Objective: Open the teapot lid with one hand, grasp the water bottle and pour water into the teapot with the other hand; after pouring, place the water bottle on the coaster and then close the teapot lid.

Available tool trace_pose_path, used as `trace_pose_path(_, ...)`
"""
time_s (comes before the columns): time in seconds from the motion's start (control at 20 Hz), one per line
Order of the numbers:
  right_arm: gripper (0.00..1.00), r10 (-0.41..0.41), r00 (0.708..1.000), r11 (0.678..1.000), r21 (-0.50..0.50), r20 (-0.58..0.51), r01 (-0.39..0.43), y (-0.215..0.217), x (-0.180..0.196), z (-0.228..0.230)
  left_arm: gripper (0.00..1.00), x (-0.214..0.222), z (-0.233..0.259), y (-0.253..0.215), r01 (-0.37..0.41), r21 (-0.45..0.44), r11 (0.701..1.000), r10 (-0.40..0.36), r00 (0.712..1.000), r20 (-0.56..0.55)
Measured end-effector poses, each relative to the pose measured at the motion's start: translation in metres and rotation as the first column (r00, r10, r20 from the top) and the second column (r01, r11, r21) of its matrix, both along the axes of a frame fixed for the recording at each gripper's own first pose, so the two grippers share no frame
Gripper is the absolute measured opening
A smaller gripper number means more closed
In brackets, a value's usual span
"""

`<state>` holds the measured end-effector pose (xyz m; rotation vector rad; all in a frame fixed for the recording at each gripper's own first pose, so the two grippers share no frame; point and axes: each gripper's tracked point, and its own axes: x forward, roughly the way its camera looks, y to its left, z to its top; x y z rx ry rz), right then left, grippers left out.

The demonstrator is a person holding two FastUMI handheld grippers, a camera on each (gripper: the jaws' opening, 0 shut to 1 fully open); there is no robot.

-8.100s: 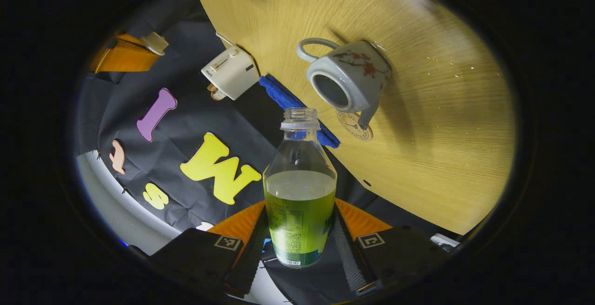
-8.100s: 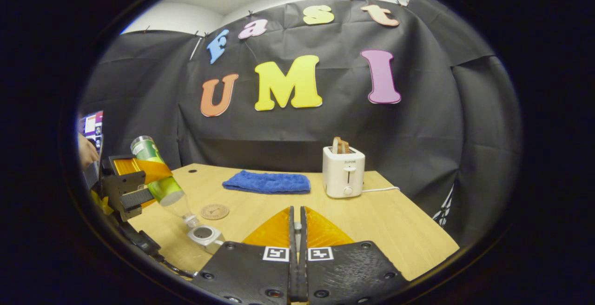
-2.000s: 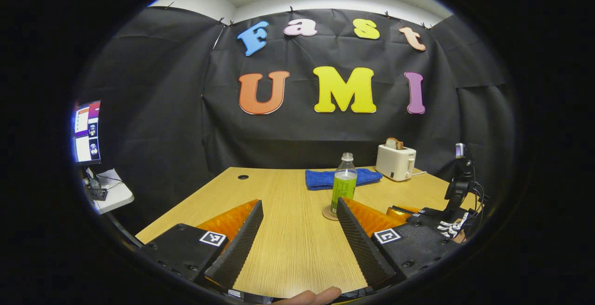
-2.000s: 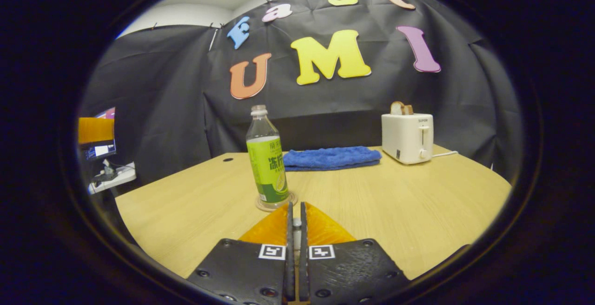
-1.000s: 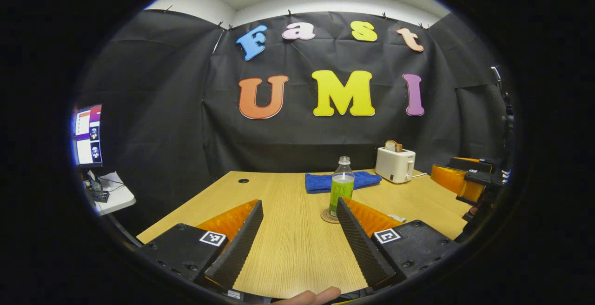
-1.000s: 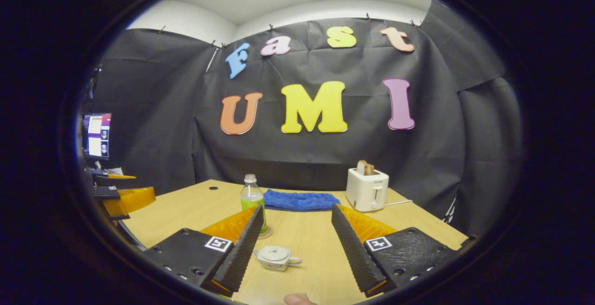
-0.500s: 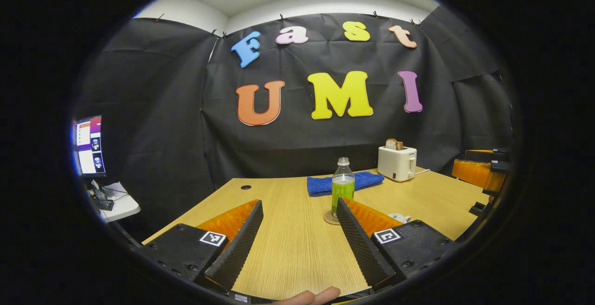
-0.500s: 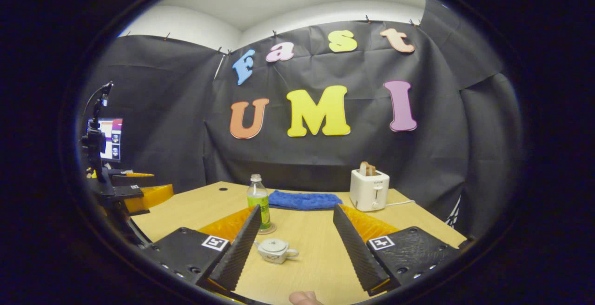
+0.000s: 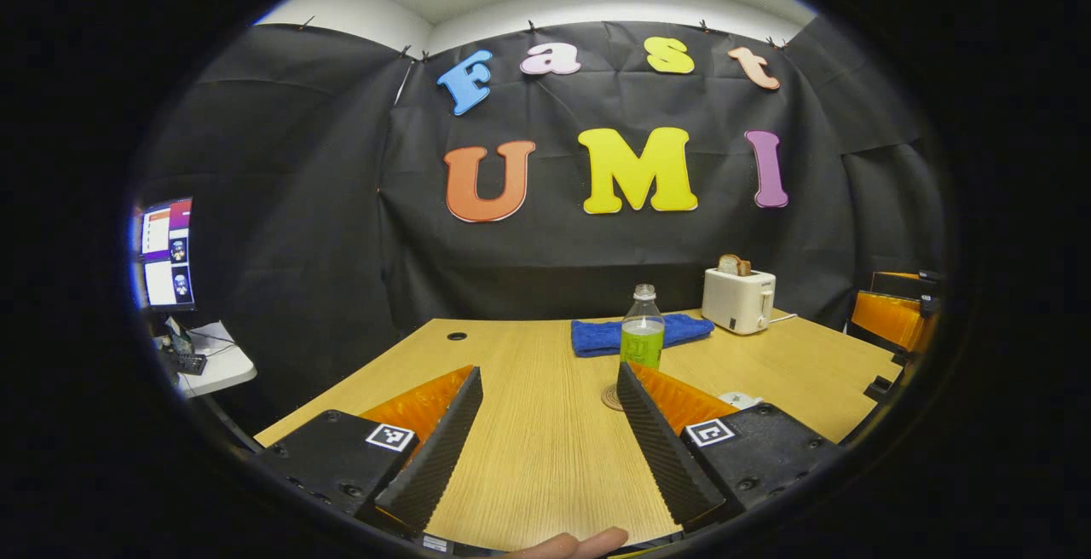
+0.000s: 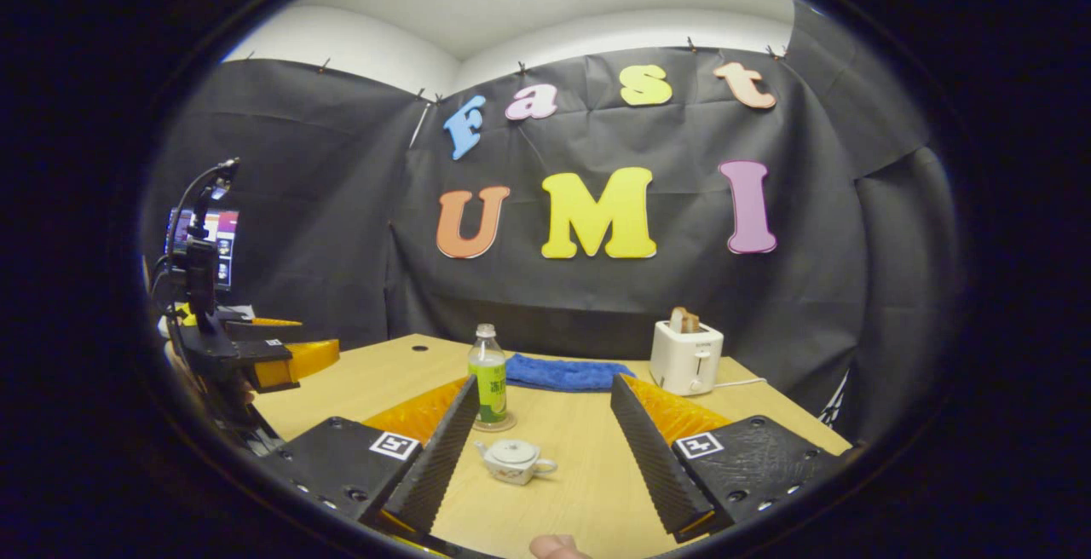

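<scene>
Here, nearest in the left gripper view, a fingertip shows at the bottom edge, and the left gripper hangs above the wooden desk with its fingers wide apart and nothing between them. In the right gripper view the right gripper is likewise spread, empty, with a fingertip at the bottom edge.

Just beyond the right gripper's fingers the teapot sits upright on the desk, lid on, handle to the right. In the left gripper view it is mostly hidden behind the right-hand finger; only a white sliver shows.

Behind the teapot and slightly left, the water bottle stands upright on the round coaster, capless, green liquid in the lower part. Both grippers are well apart from it.

Farther back: a folded blue towel behind the bottle, and a white toaster to its right with bread in the slot.

At the left edge of the right gripper view the left gripper shows again, held clear of the desk. A monitor is lit far left.
</scene>
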<state>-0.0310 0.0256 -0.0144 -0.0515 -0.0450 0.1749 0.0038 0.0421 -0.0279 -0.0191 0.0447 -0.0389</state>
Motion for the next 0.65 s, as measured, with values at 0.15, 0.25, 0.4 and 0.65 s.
trace_pose_path(0.15,0.92,0.014,1.0,1.0,0.011,0.023,-0.014,0.003,-0.003,0.005,0.99,0.0,0.001,-0.002,0.004,0.002,1.0,-0.004,1.0,0.005)
trace_pose_path(0.25,0.94,0.004,1.0,1.0,0.005,0.027,-0.004,0.001,-0.003,0.004,0.99,-0.001,0.004,-0.003,0.011,0.003,1.0,-0.011,1.0,0.014)
trace_pose_path(0.4,0.93,-0.005,1.0,1.0,0.013,0.016,0.005,-0.001,0.001,0.0,0.99,-0.001,0.004,-0.006,0.012,0.003,1.0,-0.012,1.0,0.021)
trace_pose_path(0.65,0.93,-0.026,1.0,0.999,0.021,-0.007,0.026,-0.006,0.006,-0.005,0.99,0.001,-0.001,-0.01,0.013,-0.004,1.0,-0.013,1.0,0.008)
